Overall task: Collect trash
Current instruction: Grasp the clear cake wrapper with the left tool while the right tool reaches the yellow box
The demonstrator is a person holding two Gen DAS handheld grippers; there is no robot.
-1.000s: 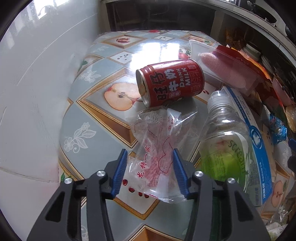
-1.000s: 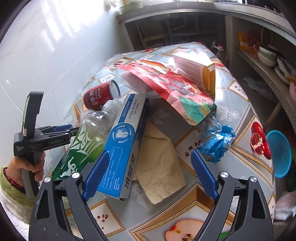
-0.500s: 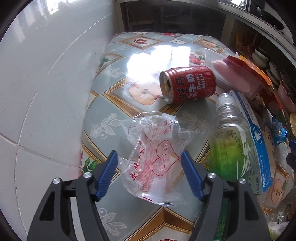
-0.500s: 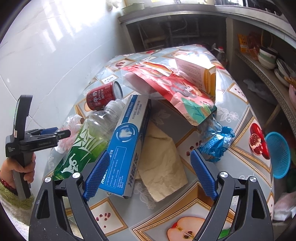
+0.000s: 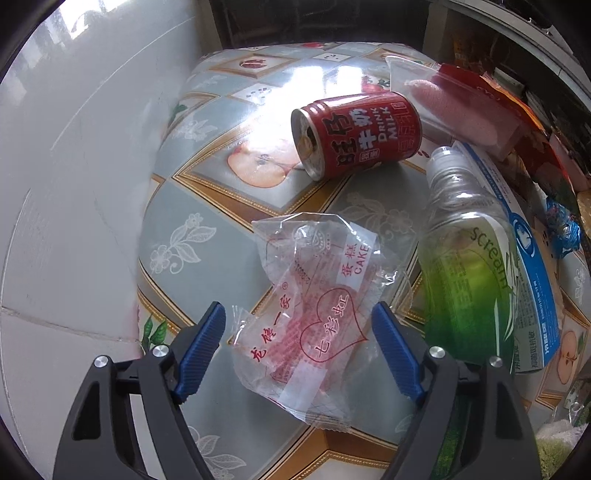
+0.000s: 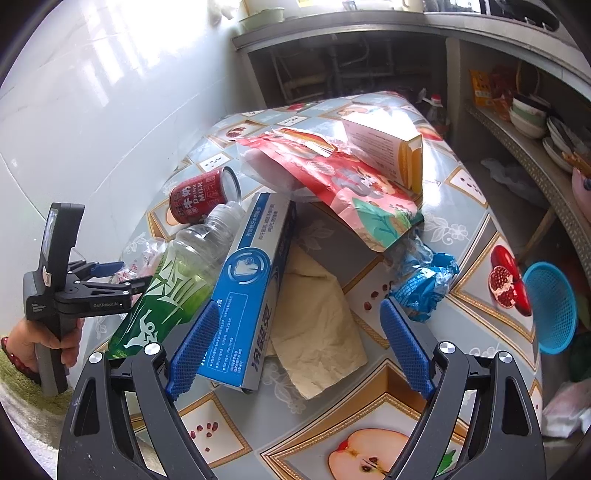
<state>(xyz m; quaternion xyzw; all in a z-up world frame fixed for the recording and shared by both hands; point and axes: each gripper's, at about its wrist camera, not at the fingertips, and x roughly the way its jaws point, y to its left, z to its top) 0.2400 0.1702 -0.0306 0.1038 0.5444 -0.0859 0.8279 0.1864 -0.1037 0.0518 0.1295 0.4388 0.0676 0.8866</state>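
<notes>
A glossy white tiled wall [image 6: 92,110] catches bright daylight on the left. The desk [image 6: 461,229] wears an oilcloth printed with fruit panels. Behind stands a grey concrete counter [image 6: 369,22]; a shelf [image 6: 524,147] holds stacked bowls [image 6: 528,114].

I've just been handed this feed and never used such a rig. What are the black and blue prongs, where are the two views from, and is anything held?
No robot: a person holds a hand-held tool in each hand, each with a camera looking along its two blue pads. In the left view the left tool is opening, with a clear cake wrapper lying between its pads, ungripped. Beyond lie a red milk can and a green-labelled bottle. In the right view the right tool hangs open over a blue box and tan paper on the patterned table. Nothing is held.
</notes>
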